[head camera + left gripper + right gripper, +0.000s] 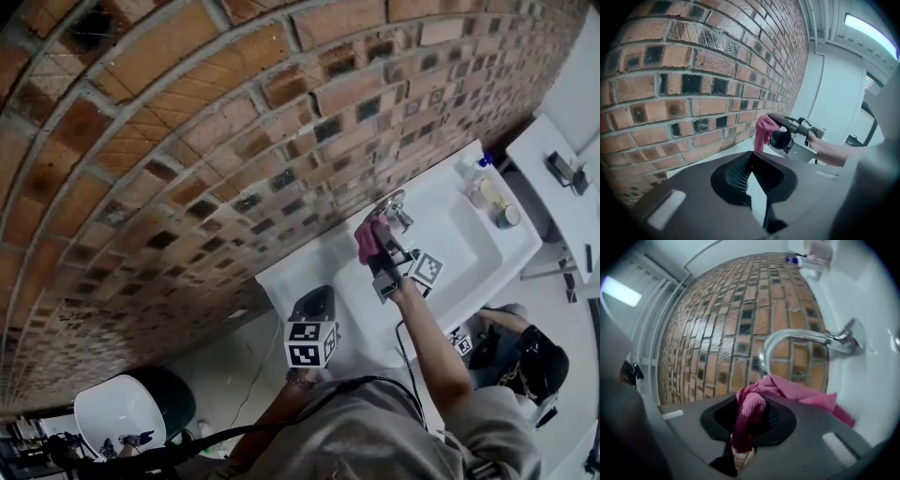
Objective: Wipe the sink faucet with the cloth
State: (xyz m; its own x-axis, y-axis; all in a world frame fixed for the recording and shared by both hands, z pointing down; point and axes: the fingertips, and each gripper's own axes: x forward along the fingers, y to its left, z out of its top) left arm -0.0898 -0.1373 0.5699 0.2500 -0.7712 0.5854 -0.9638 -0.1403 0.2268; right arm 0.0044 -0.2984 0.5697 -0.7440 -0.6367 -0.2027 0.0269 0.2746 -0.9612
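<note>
Faucet (797,336) dead ahead: chrome spout arching out from its base on the white sink (876,380), w/ the brick wall (740,310) right behind it. Your R gripper (751,401) is clenched on the pink cloth (787,392), a bunched wad pinched between the jaws and a loose flap spilling toward the sink. Cloth sits just beside the spout; contact I can't confirm. L gripper (752,157) hangs off near the sink's edge, jaws together, nothing in them.

Risks, imo:
- Only a narrow twist of cloth is in the pinch, so drag along the spout could tug it out.
- Go in too straight & bare jaw tips meet chrome, not fabric: a scratch or a knock.
- Wall's close, so an overshoot scrapes brick.
- Bottle (806,261) at the far end could topple if you swing wide.
</note>
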